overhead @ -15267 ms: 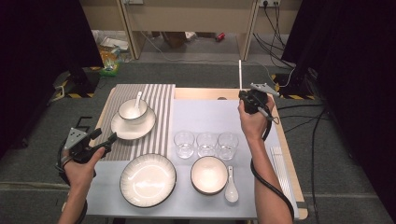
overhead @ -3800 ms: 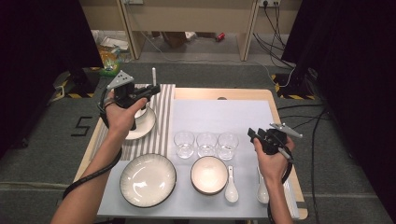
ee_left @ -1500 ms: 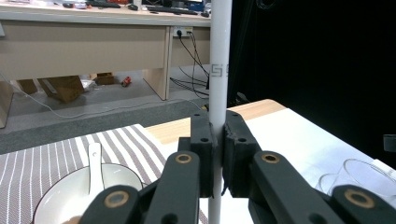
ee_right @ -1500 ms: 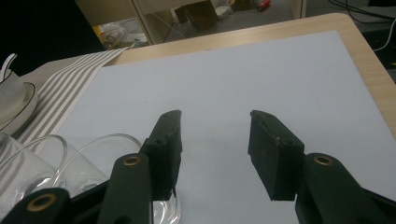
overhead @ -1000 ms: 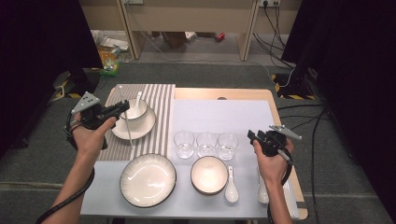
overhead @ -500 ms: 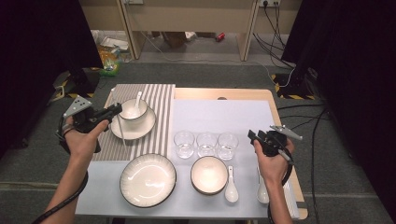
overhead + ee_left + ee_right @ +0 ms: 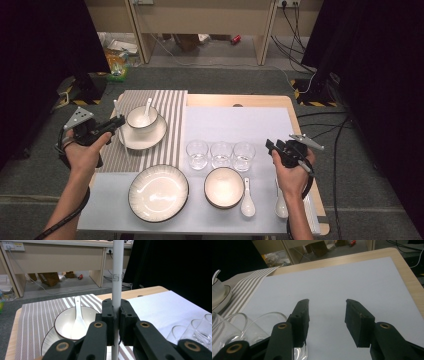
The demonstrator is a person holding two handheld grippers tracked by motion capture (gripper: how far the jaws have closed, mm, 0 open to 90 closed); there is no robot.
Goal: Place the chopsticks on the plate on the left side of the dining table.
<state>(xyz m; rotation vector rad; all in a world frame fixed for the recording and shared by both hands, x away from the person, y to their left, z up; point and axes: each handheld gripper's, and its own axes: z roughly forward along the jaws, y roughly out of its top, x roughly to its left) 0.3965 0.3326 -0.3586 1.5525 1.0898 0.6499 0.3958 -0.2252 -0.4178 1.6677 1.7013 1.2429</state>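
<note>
My left gripper point(image 7: 117, 312) is shut on a thin white stick point(image 7: 117, 277) that stands upright between its jaws, with a small grey mark on its upper part. In the high view this gripper point(image 7: 114, 123) hovers at the left edge of the striped placemat point(image 7: 172, 107), beside the small white bowl point(image 7: 142, 119) with a spoon in it on a saucer point(image 7: 145, 140). The bowl point(image 7: 72, 323) lies just beyond the jaws. My right gripper point(image 7: 327, 302) is open over the pale mat point(image 7: 352, 277), nothing between its jaws; it point(image 7: 272, 147) is right of the glasses.
Three clear glasses point(image 7: 220, 154) stand in a row mid-table. A large white plate point(image 7: 158, 192) and a white bowl point(image 7: 223, 187) sit near the front edge, with a white spoon point(image 7: 247, 200) beside the bowl and another point(image 7: 281, 206) by my right wrist.
My left hand has carried the stick leftward and a little down, from over the saucer to the placemat's left edge. The right hand has stayed still.
</note>
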